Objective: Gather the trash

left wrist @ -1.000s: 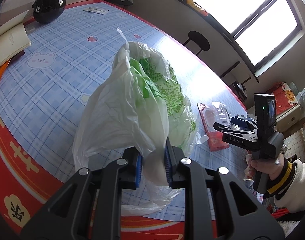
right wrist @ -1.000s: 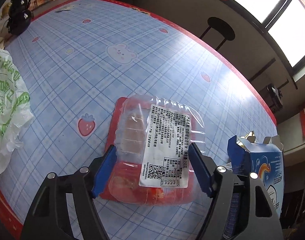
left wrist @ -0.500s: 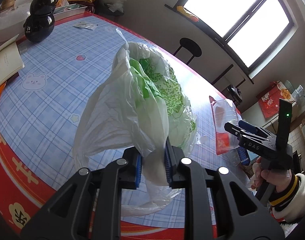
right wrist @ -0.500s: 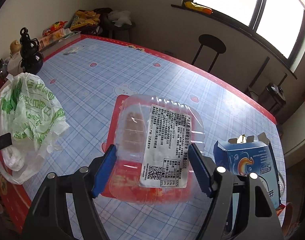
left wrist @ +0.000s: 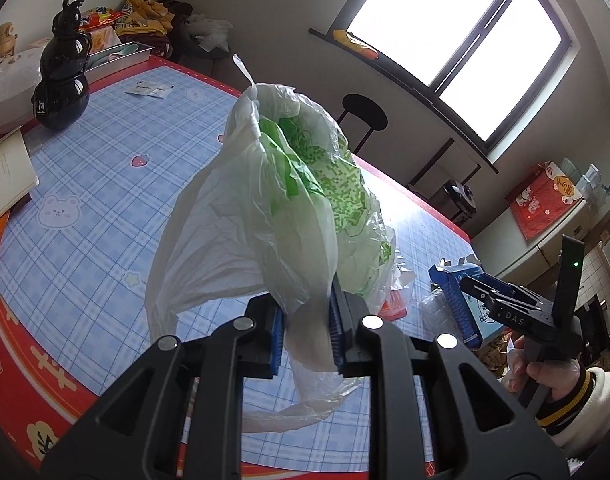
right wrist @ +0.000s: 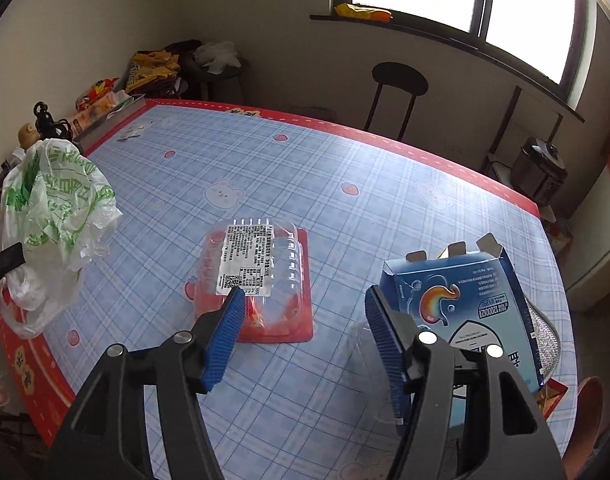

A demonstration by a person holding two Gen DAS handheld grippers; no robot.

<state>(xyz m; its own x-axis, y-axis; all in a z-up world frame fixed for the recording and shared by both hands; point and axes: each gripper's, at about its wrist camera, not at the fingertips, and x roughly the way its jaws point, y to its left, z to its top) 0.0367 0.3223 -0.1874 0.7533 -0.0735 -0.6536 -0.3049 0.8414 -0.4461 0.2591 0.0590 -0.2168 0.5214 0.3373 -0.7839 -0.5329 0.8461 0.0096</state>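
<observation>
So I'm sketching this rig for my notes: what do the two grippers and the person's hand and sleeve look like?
Both grippers, left and right, have matte black angular bodies with cut-outs, silver round pivot screws and ribbed blue pads on the jaws. In the left view, the right one carries white "DAS" lettering and a green light. The hand is bare; its cuff is cream with black and yellow stripes.

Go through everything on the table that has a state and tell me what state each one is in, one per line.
Left tool: shut on the plastic bag.
Right tool: open, holding nothing.
Plastic bag: held up, mouth open, green print showing.
Clear clamshell tray: closed, lying flat on the table, label up.
Blue carton: top flaps open, tilted.
Black gourd bottle: upright.
</observation>
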